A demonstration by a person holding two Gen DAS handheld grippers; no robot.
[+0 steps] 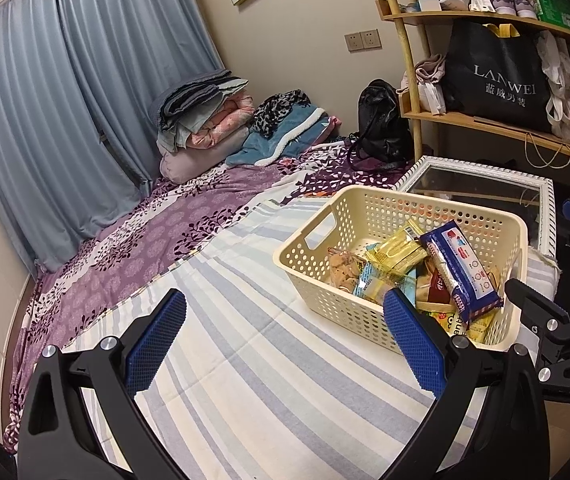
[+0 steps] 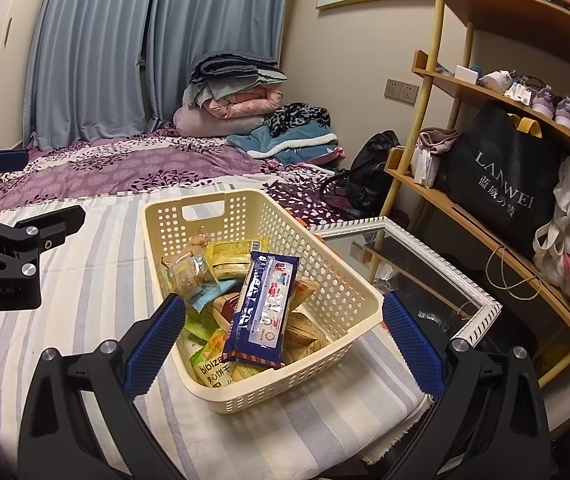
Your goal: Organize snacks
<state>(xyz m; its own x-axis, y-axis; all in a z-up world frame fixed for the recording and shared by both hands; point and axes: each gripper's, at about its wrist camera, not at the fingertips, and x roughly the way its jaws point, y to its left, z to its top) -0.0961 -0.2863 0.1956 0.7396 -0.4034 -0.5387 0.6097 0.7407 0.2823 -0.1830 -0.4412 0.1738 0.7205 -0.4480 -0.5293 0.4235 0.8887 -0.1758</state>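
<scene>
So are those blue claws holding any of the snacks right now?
No. The left gripper and right gripper are open and empty; the snacks lie in the basket.

Striped cloth (image 1: 245, 360) covers the near bed surface; a purple floral sheet (image 1: 145, 232) lies beyond it. Folded blankets (image 1: 205, 120) are stacked against blue curtains (image 1: 65, 100). A framed mirror (image 2: 425, 280) lies flat beside a wooden shelf (image 2: 485, 220) holding a black LANWEI bag (image 2: 497, 184).

"LANWEI" on black bag (image 1: 499, 76), "GenRobot.AI" on left gripper (image 2: 3, 264), perhaps "bibiza" on green packet (image 2: 213, 362)
</scene>
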